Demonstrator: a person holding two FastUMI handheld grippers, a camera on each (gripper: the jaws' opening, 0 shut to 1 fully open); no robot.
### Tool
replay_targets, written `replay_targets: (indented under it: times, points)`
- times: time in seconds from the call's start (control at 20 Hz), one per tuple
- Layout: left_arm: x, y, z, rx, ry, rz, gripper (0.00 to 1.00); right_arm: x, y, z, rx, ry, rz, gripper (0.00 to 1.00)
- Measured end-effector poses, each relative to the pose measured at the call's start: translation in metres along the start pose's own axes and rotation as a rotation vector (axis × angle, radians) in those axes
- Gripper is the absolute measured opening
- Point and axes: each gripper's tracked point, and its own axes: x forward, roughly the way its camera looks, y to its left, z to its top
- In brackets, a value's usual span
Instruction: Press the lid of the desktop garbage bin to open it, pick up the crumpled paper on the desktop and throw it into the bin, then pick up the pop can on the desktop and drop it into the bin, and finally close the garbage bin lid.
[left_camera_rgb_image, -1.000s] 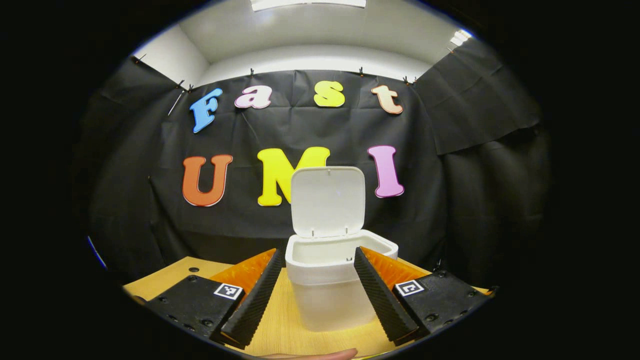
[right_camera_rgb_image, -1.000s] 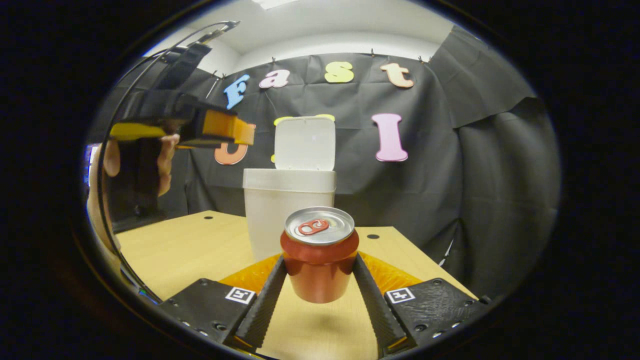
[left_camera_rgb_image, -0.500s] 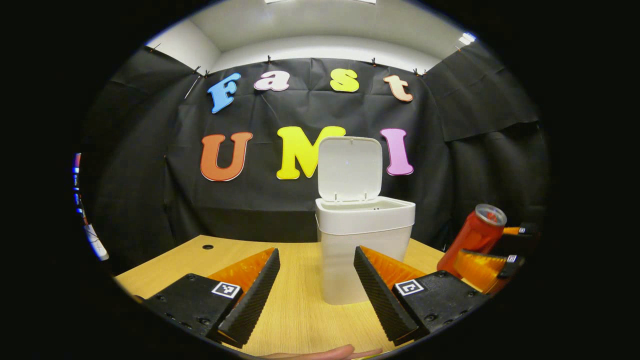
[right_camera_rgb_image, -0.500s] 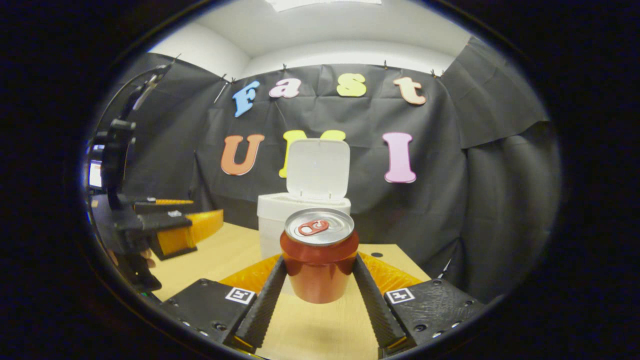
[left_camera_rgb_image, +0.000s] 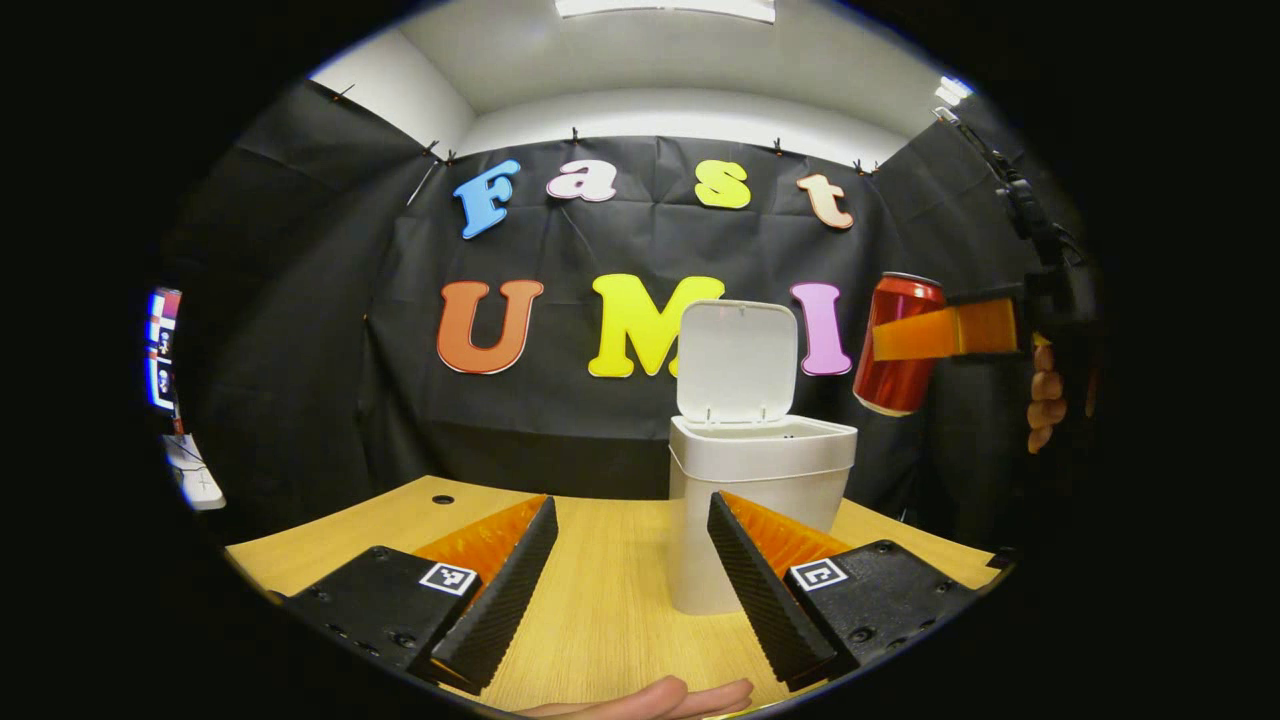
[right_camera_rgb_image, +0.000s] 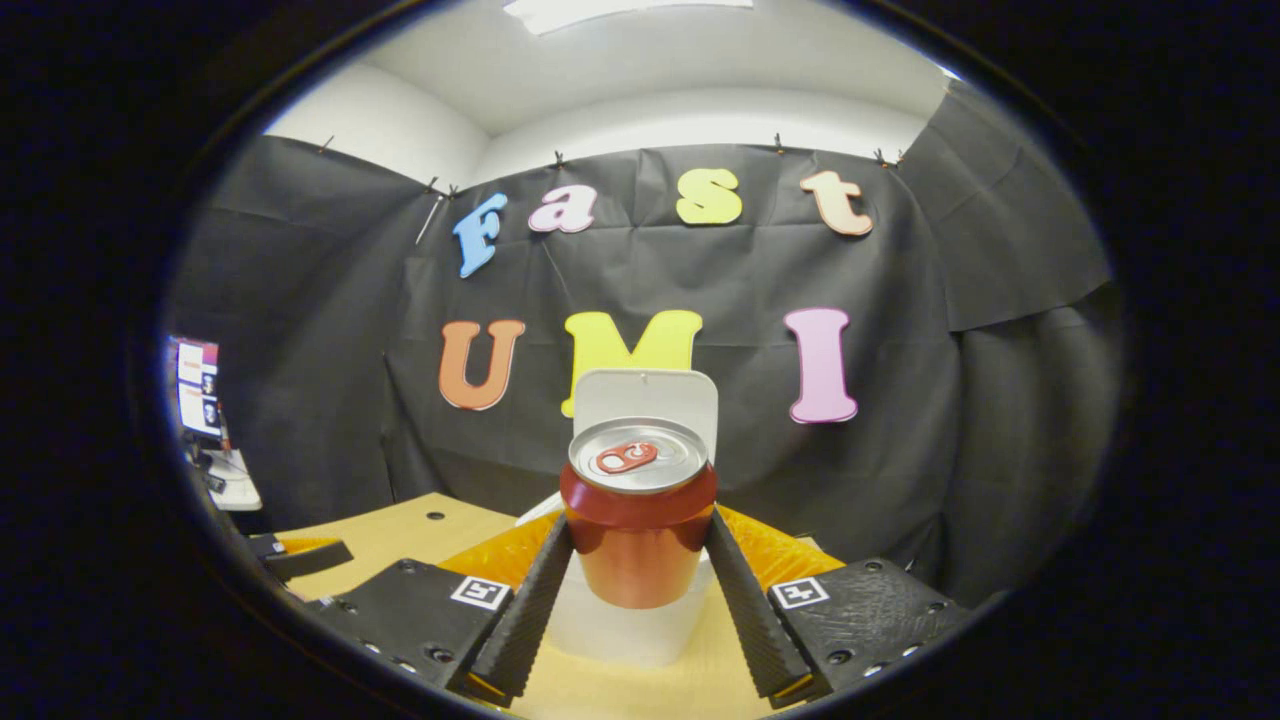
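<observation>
Above open bin (left_camera_rgb_image: 760, 470), right gripper (right_camera_rgb_image: 640, 590) jaws clamp can (right_camera_rgb_image: 638, 520).

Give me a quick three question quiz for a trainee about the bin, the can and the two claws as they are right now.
1. True or false: the garbage bin has its lid raised.
2. Which claw holds the pop can? A) left claw B) right claw
3. Fill in: the left claw is ____, with nothing between its fingers.

Key
1. True; the lid stands upright behind the opening.
2. B; the right claw presses the can from both sides, lifted off the table.
3. Open.
</observation>
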Motion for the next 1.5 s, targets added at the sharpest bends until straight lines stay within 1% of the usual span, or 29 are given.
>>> replay_targets:
  times: [0.1,0.2,0.3,0.35,0.45,0.55,0.65,0.75,0.85,0.95,1.15,1.25,1.35,1.5]
  points:
    - [0.000,0.005,-0.002,-0.005,0.003,-0.004,0.98,0.033,0.005,0.003,0.007,0.031,-0.016,0.79]
    - [0.000,0.021,0.000,-0.005,0.003,0.026,0.97,0.069,0.013,-0.001,-0.002,0.071,-0.036,0.80]
    - [0.001,0.030,0.003,-0.012,-0.002,0.035,0.97,0.101,0.022,-0.013,-0.016,0.121,-0.042,0.80]
    - [0.001,0.034,0.004,-0.016,-0.006,0.038,0.97,0.115,0.029,-0.021,-0.028,0.141,-0.032,0.80]
    - [0.003,0.048,0.003,-0.033,-0.002,0.056,0.97,0.136,0.034,-0.033,-0.039,0.177,-0.032,0.80]
    - [0.005,0.057,0.002,-0.077,0.006,0.059,0.97,0.149,0.034,-0.048,-0.025,0.226,-0.044,0.80]
    - [0.006,0.060,0.001,-0.116,0.006,0.045,0.97,0.158,0.028,-0.055,-0.034,0.248,-0.078,0.80]
    - [0.009,0.063,-0.002,-0.120,0.018,0.041,0.98,0.164,0.024,-0.063,-0.021,0.269,-0.095,0.80]
    - [0.010,0.066,-0.004,-0.121,0.026,0.038,0.98,0.167,0.026,-0.065,-0.007,0.281,-0.094,0.80]
    - [0.010,0.070,-0.004,-0.123,0.030,0.036,0.98,0.167,0.026,-0.063,-0.023,0.279,-0.106,0.80]
    - [0.008,0.070,-0.006,-0.095,0.042,0.024,0.98,0.165,0.032,-0.065,-0.049,0.278,-0.103,0.80]
    - [0.008,0.069,-0.003,-0.104,0.032,0.012,0.98,0.163,0.029,-0.064,-0.067,0.276,-0.133,0.79]
    - [0.007,0.069,-0.002,-0.120,0.036,-0.003,0.98,0.163,0.032,-0.062,-0.052,0.269,-0.132,0.80]
    - [0.007,0.076,-0.002,-0.118,0.037,0.010,0.97,0.162,0.031,-0.054,-0.054,0.252,-0.143,0.81]
